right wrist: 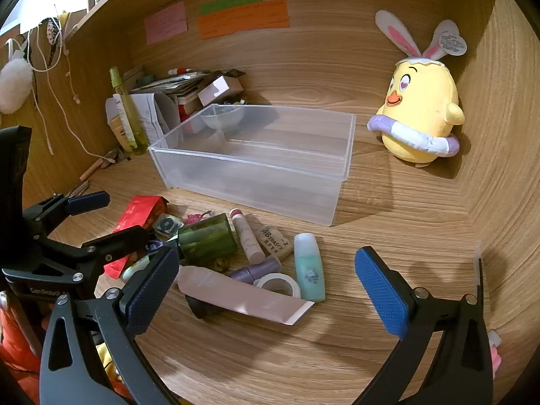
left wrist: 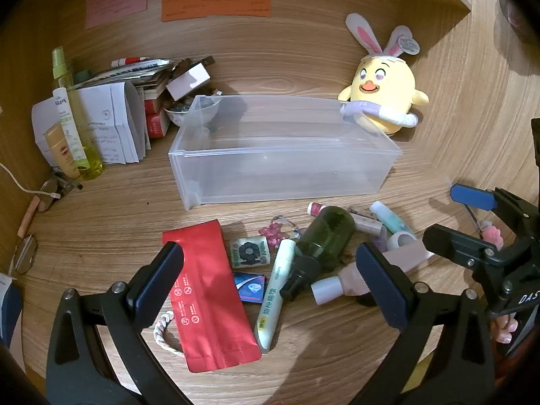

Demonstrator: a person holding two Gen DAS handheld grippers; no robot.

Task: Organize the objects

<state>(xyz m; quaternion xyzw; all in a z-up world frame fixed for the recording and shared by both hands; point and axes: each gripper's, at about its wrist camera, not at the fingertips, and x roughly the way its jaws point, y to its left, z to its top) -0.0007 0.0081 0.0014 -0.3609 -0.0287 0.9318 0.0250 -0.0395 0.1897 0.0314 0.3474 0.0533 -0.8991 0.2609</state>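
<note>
Clutter fills the lower middle of the left wrist frame: a red foil pouch (left wrist: 206, 290) at left, then a green spray bottle (left wrist: 320, 239) and a pink tube (left wrist: 381, 270), all on the wooden worktop (left wrist: 118, 209). Above them sits a clear plastic bin (left wrist: 283, 168), with a yellow chick plush (left wrist: 384, 91) at upper right. Both the left gripper (left wrist: 273, 280) and right gripper (right wrist: 266, 290) hover with fingers wide apart, holding nothing.

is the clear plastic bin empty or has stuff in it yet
Empty. Through the clear plastic bin only its bare floor and the wood show; the small items, like the green bottle, lie on the desk in front.
</note>
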